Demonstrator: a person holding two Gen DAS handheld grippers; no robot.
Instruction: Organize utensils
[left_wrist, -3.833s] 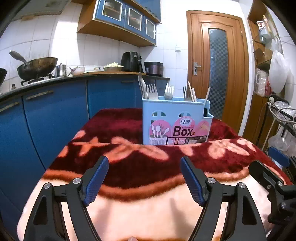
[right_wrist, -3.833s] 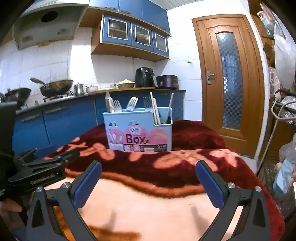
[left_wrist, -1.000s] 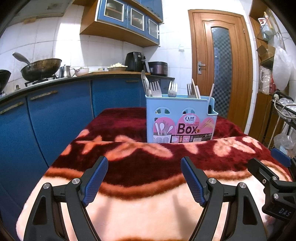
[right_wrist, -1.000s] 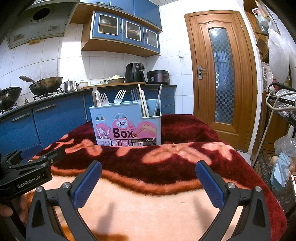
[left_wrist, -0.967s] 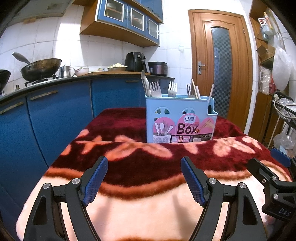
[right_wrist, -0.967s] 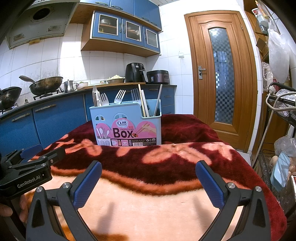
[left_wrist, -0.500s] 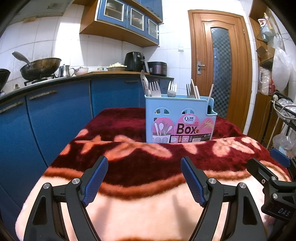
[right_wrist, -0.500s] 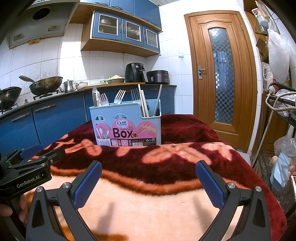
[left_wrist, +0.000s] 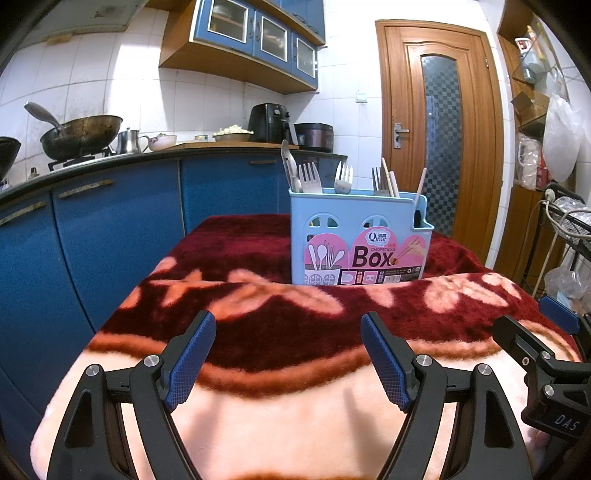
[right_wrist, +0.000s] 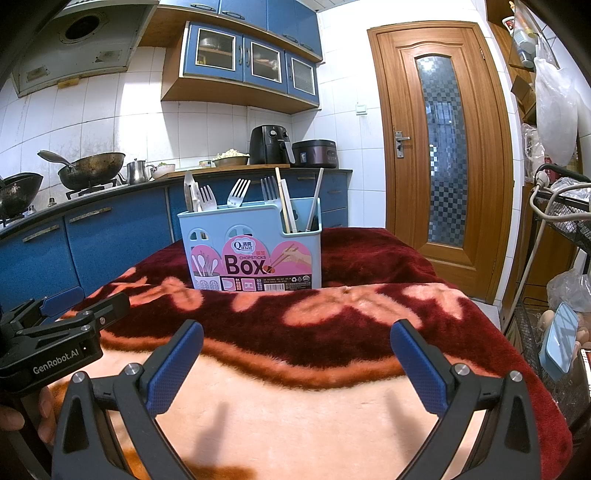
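Note:
A light blue utensil box with a pink "Box" label stands upright on the red and pink blanket; it also shows in the right wrist view. Forks, a spoon and chopsticks stand in it. My left gripper is open and empty, low over the blanket well in front of the box. My right gripper is open and empty, also in front of the box. Each gripper shows at the edge of the other's view.
Blue kitchen cabinets run along the left with a wok and appliances on the counter. A wooden door stands behind the table. A wire rack with bags stands at the right.
Compared with 3.8 s ago, both views have shifted slightly. Over the last second nothing has visibly changed; both grippers stay open.

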